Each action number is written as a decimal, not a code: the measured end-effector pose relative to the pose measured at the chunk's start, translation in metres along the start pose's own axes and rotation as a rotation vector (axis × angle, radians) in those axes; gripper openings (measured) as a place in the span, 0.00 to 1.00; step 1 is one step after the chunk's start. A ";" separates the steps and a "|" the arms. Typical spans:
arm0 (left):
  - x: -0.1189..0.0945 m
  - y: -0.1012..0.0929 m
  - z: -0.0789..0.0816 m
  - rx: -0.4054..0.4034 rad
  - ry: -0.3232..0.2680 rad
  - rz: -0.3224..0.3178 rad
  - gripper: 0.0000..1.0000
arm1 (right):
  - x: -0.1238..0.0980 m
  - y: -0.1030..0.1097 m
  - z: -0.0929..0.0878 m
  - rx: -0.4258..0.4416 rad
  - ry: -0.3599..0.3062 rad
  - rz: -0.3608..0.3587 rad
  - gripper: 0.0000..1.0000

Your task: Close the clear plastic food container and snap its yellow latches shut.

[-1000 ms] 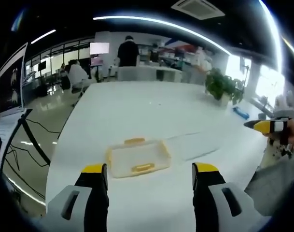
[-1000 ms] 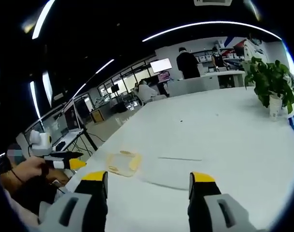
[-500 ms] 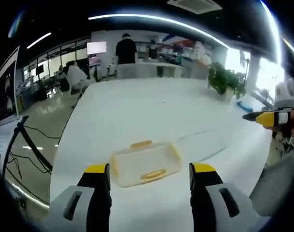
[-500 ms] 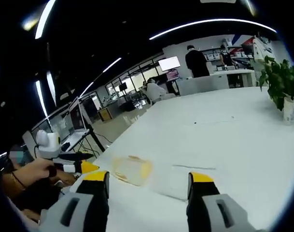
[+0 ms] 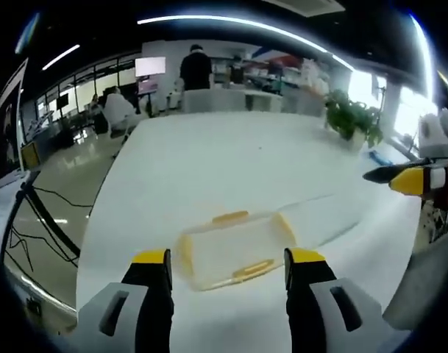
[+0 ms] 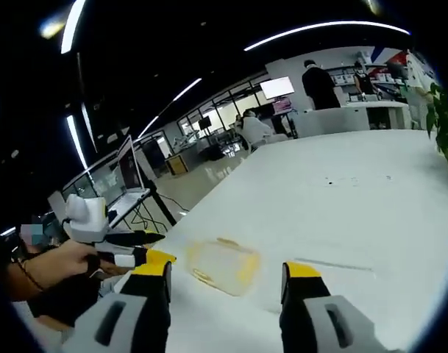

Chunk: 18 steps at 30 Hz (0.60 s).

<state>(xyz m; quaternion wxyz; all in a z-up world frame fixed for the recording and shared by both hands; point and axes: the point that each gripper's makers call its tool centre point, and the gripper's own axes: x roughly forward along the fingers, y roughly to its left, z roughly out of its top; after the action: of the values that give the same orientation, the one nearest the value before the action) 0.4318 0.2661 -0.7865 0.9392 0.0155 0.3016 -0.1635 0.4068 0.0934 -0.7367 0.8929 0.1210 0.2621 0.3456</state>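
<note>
Left gripper (image 5: 225, 266): its jaws are being held apart, with nothing between the yellow tips; they are being pointed straight at the container

Right gripper (image 6: 225, 278): its jaws are likewise being held open and empty; in the left gripper view (image 5: 409, 179) it is being seen off to the right, raised above the table and well apart from the container

Container (image 5: 232, 248): the clear plastic food container is lying on the white table (image 5: 209, 169), just beyond the left gripper's tips and centred in the gap between them; in the right gripper view (image 6: 224, 265) it is also being seen ahead between that gripper's jaws, but further off

Long axis: the long side is being presented roughly crosswise to the left gripper's line of approach, slightly rotated, so that the right end is lying a little further away

Latches: one yellow latch (image 5: 253, 269) is facing the left gripper on the near long side, another (image 5: 229, 217) is showing on the far long side, and yellow is also being seen at the short ends; whether any is already being held shut cannot be told

Lid: whether the lid is being seated on the base cannot be told through the clear plastic

Nearer gripper: the left one is judged to be the nearer, with the near latch being the first part within reach

Coming move: a short advance forward and down is being called for, judged from how squarely the container is lying ahead
</note>
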 end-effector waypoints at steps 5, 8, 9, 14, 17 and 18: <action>0.012 0.010 -0.006 -0.001 0.019 0.008 0.59 | 0.019 0.000 0.001 -0.018 0.019 0.009 0.57; 0.019 0.014 -0.009 0.000 0.031 0.013 0.58 | 0.028 0.001 0.001 -0.011 0.018 0.012 0.54; 0.021 0.016 -0.010 0.000 0.035 0.015 0.58 | 0.032 0.001 0.001 -0.002 0.007 0.013 0.52; 0.028 0.021 -0.012 -0.010 0.042 0.031 0.55 | 0.049 0.000 -0.008 0.006 0.014 -0.021 0.47; 0.031 0.023 -0.014 -0.014 0.051 0.035 0.54 | 0.057 -0.001 -0.013 -0.012 0.010 -0.066 0.45; 0.031 0.024 -0.015 -0.017 0.052 0.038 0.54 | 0.060 0.002 -0.015 -0.016 0.010 -0.069 0.45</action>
<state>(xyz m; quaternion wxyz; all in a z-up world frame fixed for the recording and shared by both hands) 0.4549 0.2816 -0.8178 0.9341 0.0174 0.3268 -0.1426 0.4352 0.1361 -0.7719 0.9039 0.1029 0.2679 0.3173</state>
